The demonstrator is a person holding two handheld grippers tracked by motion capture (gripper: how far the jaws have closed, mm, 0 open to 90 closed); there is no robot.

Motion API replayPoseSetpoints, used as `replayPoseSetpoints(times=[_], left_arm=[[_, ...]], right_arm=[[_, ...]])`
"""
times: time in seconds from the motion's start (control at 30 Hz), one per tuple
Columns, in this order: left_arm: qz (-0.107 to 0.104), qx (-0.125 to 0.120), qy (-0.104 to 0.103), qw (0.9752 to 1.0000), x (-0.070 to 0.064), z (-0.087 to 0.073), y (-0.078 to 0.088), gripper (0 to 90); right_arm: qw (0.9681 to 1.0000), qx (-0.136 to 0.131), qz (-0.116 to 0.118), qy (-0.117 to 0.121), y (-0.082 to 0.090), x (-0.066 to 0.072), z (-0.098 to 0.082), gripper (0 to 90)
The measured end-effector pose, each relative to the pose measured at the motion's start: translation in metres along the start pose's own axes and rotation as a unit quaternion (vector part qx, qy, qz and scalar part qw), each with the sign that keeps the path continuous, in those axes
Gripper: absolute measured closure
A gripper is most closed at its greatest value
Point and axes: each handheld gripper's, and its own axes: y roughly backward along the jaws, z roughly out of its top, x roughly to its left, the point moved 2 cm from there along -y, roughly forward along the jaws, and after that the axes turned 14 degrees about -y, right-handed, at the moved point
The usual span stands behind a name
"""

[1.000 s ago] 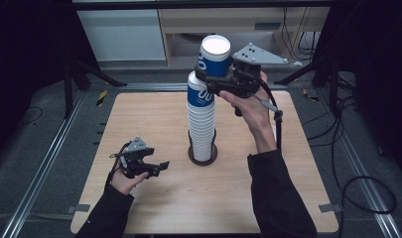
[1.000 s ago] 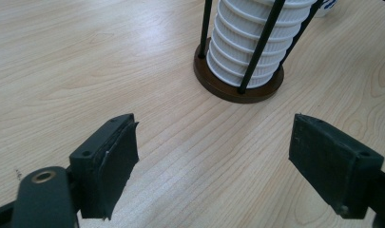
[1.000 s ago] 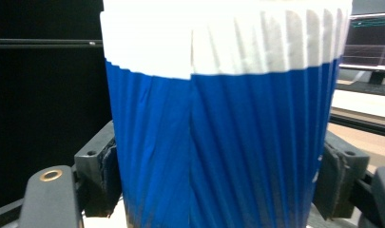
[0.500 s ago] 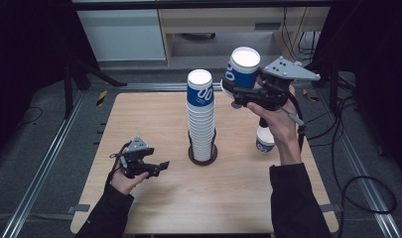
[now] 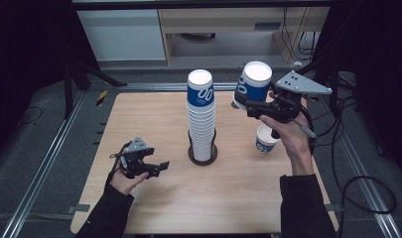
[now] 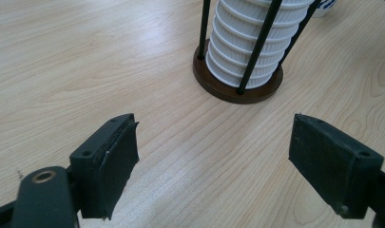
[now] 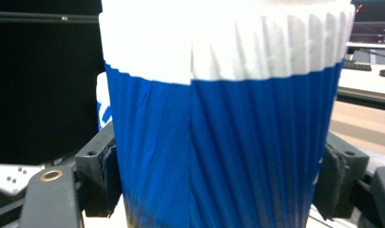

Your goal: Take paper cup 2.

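You've pulled that blue paper cup (image 5: 254,83) off the top of the stack (image 5: 201,116) and swung it right and a bit lower — it's now in the upper right of the high view, above the lone cup (image 5: 264,139) already standing on the table (image 5: 238,198). Looks like unstacking, one by one. Your right gripper (image 5: 245,103) is clamped on it — pads squeezing both sides of the sleeve low down. Your left gripper (image 5: 156,167) sits wide open and empty at lower left, aimed at the wooden base (image 6: 237,90).
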Motion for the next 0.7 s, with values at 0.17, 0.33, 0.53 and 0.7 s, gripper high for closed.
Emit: replayPoseSetpoints(times=[0.17, 0.33, 0.53, 0.7], left_arm=[[0.0, 0.001, -0.002, 1.0, -0.001, 0.0, 0.001, 16.1], [-0.002, 0.002, -0.006, 1.0, -0.002, 0.001, 0.0, 16.1], [-0.004, 0.001, -0.008, 1.0, -0.004, 0.002, 0.0, 16.1], [-0.008, -0.002, -0.011, 0.9999, -0.006, 0.003, 0.001, 16.2]], right_arm=[[0.9999, 0.017, 0.002, 0.0, 0.005, -0.005, -0.018, 20.8], [0.9995, 0.029, 0.007, -0.004, 0.007, -0.01, -0.035, 20.8], [0.999, 0.041, 0.015, -0.007, 0.009, -0.015, -0.055, 20.8], [0.9984, 0.052, 0.022, -0.011, 0.01, -0.017, -0.07, 20.8]])
